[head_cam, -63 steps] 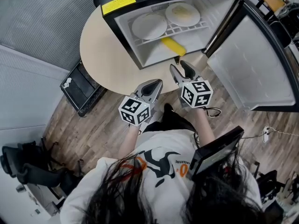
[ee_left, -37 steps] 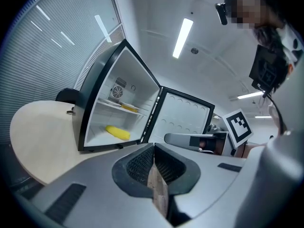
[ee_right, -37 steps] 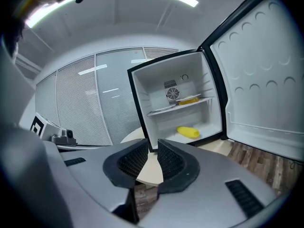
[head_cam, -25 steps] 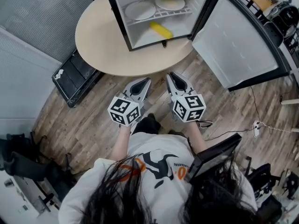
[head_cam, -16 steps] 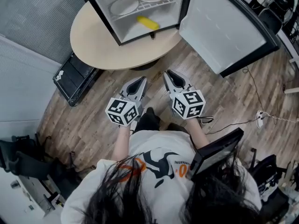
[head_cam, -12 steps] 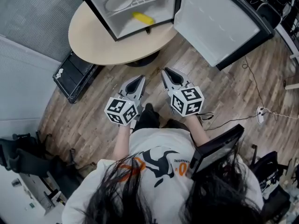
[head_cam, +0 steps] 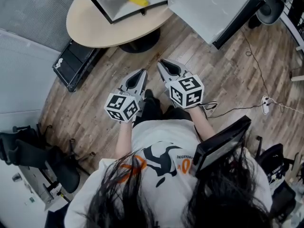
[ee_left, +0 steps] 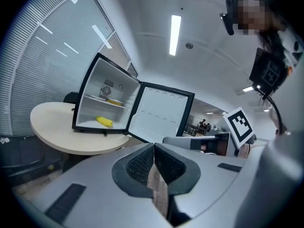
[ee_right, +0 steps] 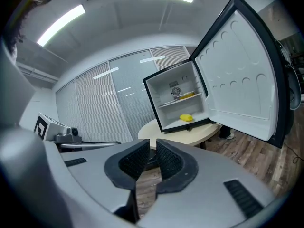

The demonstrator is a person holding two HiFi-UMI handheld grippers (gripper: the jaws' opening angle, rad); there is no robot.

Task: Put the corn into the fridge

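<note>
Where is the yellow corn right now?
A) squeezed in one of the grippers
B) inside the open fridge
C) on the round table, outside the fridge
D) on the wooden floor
B: the corn lies on the bottom of the fridge, whose door stands wide open.

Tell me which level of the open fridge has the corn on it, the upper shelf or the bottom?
The bottom level. The corn lies on the floor of the fridge, below the upper shelf, which carries a plate instead.
</note>
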